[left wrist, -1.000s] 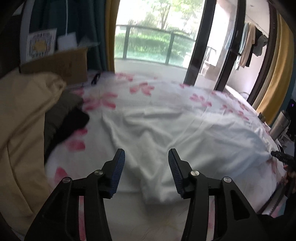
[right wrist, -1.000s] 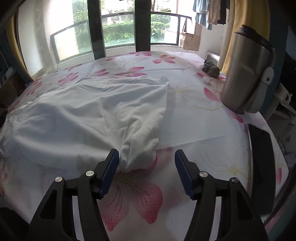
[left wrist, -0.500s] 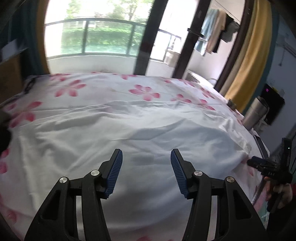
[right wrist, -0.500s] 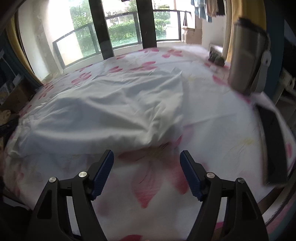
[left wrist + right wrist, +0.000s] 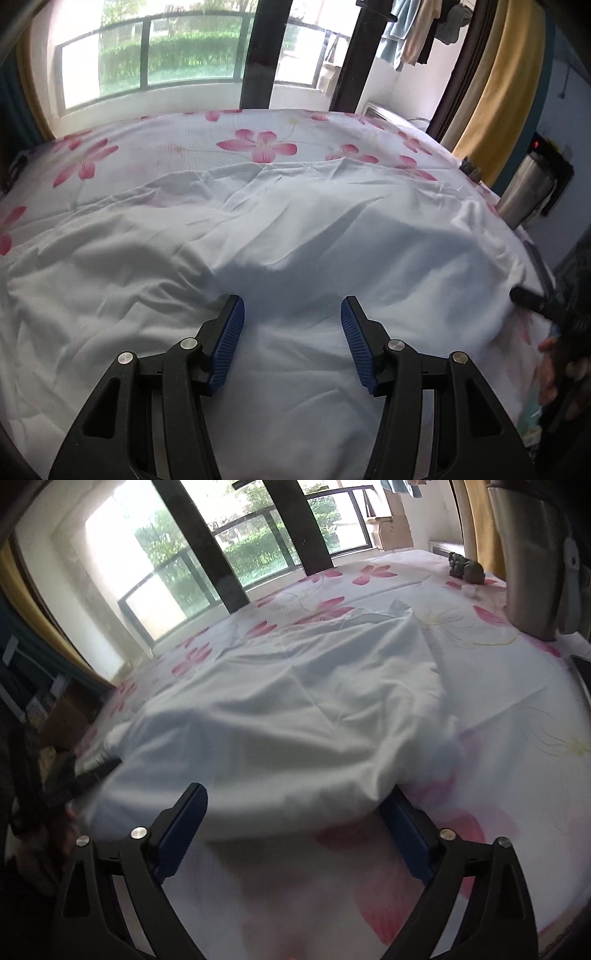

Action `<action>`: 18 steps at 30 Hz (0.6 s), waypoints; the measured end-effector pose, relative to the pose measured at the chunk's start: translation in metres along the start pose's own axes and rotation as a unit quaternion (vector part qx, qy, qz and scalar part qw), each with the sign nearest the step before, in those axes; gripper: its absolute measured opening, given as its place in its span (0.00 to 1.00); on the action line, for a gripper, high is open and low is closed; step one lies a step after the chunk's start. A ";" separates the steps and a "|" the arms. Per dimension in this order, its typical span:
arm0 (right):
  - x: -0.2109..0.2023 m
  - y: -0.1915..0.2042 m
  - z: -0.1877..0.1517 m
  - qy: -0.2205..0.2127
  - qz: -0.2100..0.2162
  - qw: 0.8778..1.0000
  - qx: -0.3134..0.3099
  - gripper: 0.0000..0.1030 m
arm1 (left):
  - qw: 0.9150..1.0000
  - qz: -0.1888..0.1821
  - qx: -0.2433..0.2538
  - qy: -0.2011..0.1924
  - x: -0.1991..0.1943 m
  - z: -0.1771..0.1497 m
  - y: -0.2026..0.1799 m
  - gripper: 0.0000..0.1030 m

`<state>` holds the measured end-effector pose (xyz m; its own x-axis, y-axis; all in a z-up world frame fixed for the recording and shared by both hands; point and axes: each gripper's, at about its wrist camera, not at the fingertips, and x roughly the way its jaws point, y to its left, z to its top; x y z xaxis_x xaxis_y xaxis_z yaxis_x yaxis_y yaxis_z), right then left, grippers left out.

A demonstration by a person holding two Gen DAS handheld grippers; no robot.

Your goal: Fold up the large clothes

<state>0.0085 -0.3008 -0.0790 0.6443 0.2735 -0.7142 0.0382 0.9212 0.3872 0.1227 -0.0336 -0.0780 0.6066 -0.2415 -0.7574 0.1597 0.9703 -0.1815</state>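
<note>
Left gripper (image 5: 292, 334) hangs over the garment (image 5: 295, 258), jaws parted to a middling gap, pads clear of the cloth, nothing pinched. Right gripper (image 5: 291, 825) has just been opening and stands wide; the garment's near edge (image 5: 295, 805) sags between its pads, the right pad partly hidden behind the cloth, no visible grip. In the left wrist view the right gripper shows at 3 o'clock (image 5: 532, 302), at the garment's edge, with the hand (image 5: 561, 369) holding it. Garment is white, rumpled, spread across the middle of the bed sheet (image 5: 258, 144), which is pale with pink flowers. Steel flask (image 5: 532, 561) stands on the sheet at 2 o'clock in the right wrist view, well apart from the cloth. Window (image 5: 166, 62) at 12 o'clock beyond the bed; yellow curtain (image 5: 498, 92) at 2 o'clock.
</note>
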 end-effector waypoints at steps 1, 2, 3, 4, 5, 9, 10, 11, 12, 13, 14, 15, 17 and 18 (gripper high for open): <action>0.003 0.000 0.003 0.000 0.005 1.000 0.005 0.93 | 1.000 0.010 0.008 0.000 0.001 -0.001 -0.004 0.56; 0.007 0.001 0.007 -0.003 0.010 1.000 0.013 0.94 | 1.000 0.016 0.013 0.000 0.002 -0.002 -0.006 0.56; 0.010 0.001 0.009 -0.005 0.014 1.000 0.017 0.94 | 1.000 0.021 0.016 0.000 0.003 -0.002 -0.008 0.56; 0.014 0.001 0.013 -0.006 0.024 0.999 0.025 0.95 | 1.000 0.026 0.018 -0.001 0.003 -0.003 -0.009 0.56; 0.018 0.002 0.016 -0.006 0.034 0.999 0.033 0.95 | 0.999 0.029 0.019 -0.001 0.003 -0.004 -0.009 0.56; 0.035 0.008 0.026 -0.006 0.082 0.995 0.059 0.95 | 0.999 0.043 0.030 0.000 0.003 -0.005 -0.014 0.56; 0.039 0.011 0.028 -0.006 0.093 0.994 0.062 0.95 | 0.999 0.043 0.030 0.000 0.003 -0.006 -0.014 0.56; 0.044 0.015 0.030 -0.006 0.100 0.993 0.062 0.95 | 0.999 0.042 0.029 0.000 0.003 -0.005 -0.014 0.56; 0.046 0.018 0.032 -0.005 0.102 0.993 0.059 0.95 | 0.999 0.042 0.029 0.000 0.003 -0.005 -0.015 0.56; 0.051 0.026 0.034 0.000 0.101 0.994 0.047 0.93 | 0.999 0.041 0.028 0.000 0.003 -0.005 -0.014 0.56; 0.055 0.033 0.036 0.005 0.098 0.994 0.036 0.85 | 0.999 0.040 0.028 0.000 0.003 -0.005 -0.015 0.56; 0.056 0.037 0.036 0.008 0.094 0.995 0.028 0.78 | 0.999 0.039 0.028 0.000 0.003 -0.004 -0.014 0.56; 0.062 0.048 0.038 0.015 0.081 0.997 0.008 0.53 | 0.999 0.037 0.026 -0.001 0.003 -0.004 -0.014 0.56; 0.061 0.051 0.039 0.015 0.078 0.997 0.000 0.49 | 0.999 0.036 0.025 -0.001 0.004 -0.004 -0.014 0.56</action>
<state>0.0798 -0.2474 -0.0803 0.6199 0.4208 -0.6623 -0.0602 0.8671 0.4945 0.1193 -0.0481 -0.0810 0.6193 -0.1719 -0.7661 0.1550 0.9833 -0.0954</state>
